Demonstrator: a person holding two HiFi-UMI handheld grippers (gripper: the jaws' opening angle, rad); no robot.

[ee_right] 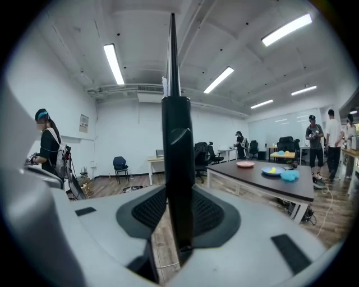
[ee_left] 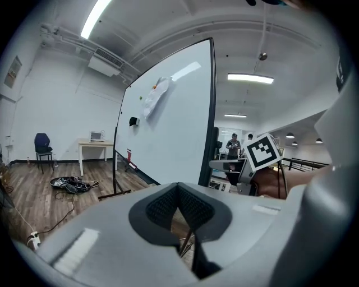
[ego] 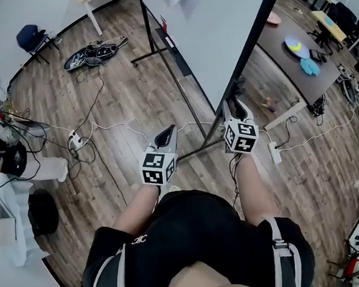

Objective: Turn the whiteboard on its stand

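Note:
The whiteboard (ego: 219,30) stands on its black wheeled stand (ego: 193,123) ahead of me, its white face (ee_left: 168,129) angled away to the left. My right gripper (ego: 237,100) is at the board's near vertical black frame edge (ego: 254,36). In the right gripper view that edge (ee_right: 178,168) runs upright between the pads (ee_right: 150,212), which press on both its sides; the right gripper (ee_right: 178,216) is shut on it. My left gripper (ego: 171,129) hangs lower, to the left of the stand, apart from the board. The left gripper (ee_left: 178,193) is shut, tips together, holding nothing.
Cables and a power strip (ego: 75,141) trail over the wood floor at left; another strip (ego: 274,153) lies right of the stand. A dark bag (ego: 93,53) and blue chair (ego: 33,37) sit farther back. A dark table (ego: 291,67) with plates stands behind the board. People stand around.

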